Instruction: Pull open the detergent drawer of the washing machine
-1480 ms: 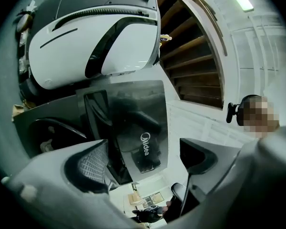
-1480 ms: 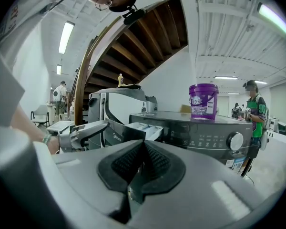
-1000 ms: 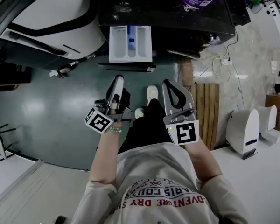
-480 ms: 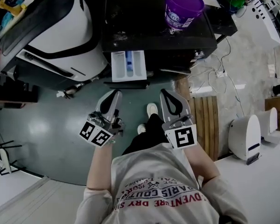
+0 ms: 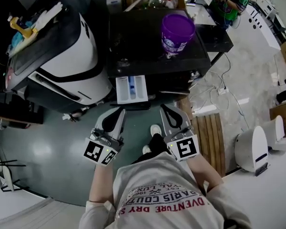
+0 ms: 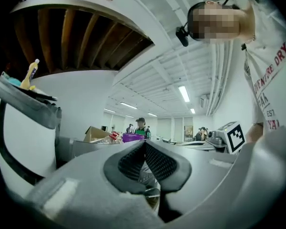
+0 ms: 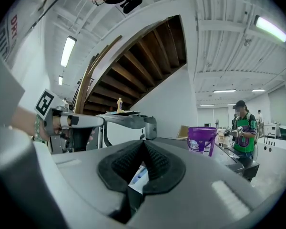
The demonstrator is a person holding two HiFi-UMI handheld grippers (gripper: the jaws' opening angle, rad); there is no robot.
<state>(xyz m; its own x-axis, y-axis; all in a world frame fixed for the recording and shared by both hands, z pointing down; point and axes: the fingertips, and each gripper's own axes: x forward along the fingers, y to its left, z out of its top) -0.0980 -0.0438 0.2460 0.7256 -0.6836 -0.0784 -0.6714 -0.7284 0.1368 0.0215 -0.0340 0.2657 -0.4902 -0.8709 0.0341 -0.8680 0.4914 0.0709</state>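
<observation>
The white detergent drawer (image 5: 131,89) with a blue insert stands pulled out from the front of the black washing machine (image 5: 148,46). A slice of the drawer (image 7: 139,173) shows below the right gripper's pads. My left gripper (image 5: 119,112) hangs just short of the drawer's front, a little to its left, shut and empty. My right gripper (image 5: 167,109) is to the drawer's right, also shut with nothing held. In the gripper views the left gripper (image 6: 144,144) and the right gripper (image 7: 143,144) have their pads pressed together. Neither touches the drawer.
A purple bucket (image 5: 178,32) stands on the machine's top. A white and black appliance (image 5: 62,56) sits to the left with clutter on it. Wooden slats (image 5: 209,123), cables and a white device (image 5: 250,147) lie to the right. A person in green (image 7: 243,123) stands behind.
Both grippers have risen and now sit nearer the drawer in the head view. The left gripper has rolled about its axis. The drawer stays pulled out.
</observation>
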